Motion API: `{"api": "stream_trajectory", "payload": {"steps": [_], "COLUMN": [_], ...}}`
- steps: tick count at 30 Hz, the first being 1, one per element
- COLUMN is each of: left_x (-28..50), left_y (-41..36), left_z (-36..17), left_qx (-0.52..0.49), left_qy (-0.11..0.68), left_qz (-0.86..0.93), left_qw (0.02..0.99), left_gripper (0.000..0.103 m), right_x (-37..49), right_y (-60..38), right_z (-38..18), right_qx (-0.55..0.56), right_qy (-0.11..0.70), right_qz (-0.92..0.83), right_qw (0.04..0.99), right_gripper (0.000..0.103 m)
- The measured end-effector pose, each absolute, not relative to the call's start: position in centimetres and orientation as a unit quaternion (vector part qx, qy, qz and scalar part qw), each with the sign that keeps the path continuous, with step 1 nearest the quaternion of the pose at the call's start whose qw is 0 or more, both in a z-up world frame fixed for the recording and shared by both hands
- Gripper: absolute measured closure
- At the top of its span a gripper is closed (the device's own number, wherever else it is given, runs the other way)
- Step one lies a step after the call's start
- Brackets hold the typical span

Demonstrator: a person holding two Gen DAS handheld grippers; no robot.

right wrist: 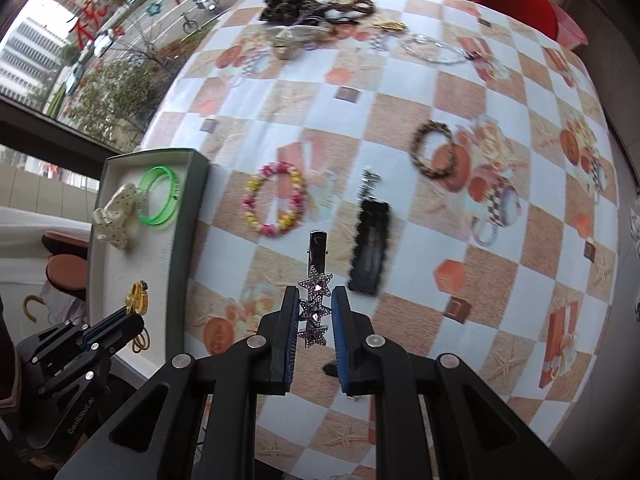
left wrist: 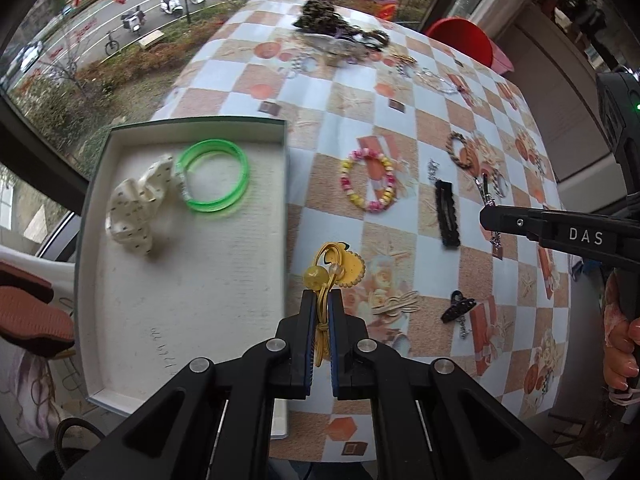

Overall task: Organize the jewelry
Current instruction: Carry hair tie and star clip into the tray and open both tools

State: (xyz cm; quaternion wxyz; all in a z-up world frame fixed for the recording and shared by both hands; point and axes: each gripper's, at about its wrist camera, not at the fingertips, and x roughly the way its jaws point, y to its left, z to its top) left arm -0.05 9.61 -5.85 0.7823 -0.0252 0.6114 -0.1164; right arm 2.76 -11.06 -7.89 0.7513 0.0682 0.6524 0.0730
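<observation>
Checkered glossy tablecloth (right wrist: 400,120); left tongs (left wrist: 321,300) pinching yellow elastic hair tie (left wrist: 322,320), right tongs (right wrist: 316,300) pinching star-studded clip (right wrist: 315,304).

Black hand-held gripper (left wrist: 322,312), blue pads (left wrist: 335,344)

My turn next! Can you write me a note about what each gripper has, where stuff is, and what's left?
Left gripper: shut on the yellow hair tie, beside the tray.
Right gripper: shut on the star clip, above the table.
Done: green bangles and white scrunchie lie in the tray.
Left: drop both held pieces in, then the bead bracelet, black clip, brown ring and the pile at the far edge.
</observation>
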Motion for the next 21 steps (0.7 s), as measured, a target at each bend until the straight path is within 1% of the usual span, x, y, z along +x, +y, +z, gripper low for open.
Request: {"api": "stream_trajectory", "payload": {"steps": [11,21], "left_x": [-0.4,0.8], "left_y": [17.2,22.1], "left_z": [-6.9,-10.2], "left_qx": [-0.065,-0.082], "left_qy": [0.608,0.615], "left_qz": [-0.039,0.025], "left_qw": [0.79,0.784], "left_gripper": [0.094,0.094], "right_x": [5.6,9.0], "right_y": [-1.9,5.6], "right_z": [-7.9,-10.1], "right_qx": [0.023,-0.002], "right_qy": [0.652,0.655], "right_qz": [0.149,0.196], "right_qw": [0.743,0.73], "right_gripper": [0.085,0.085]}}
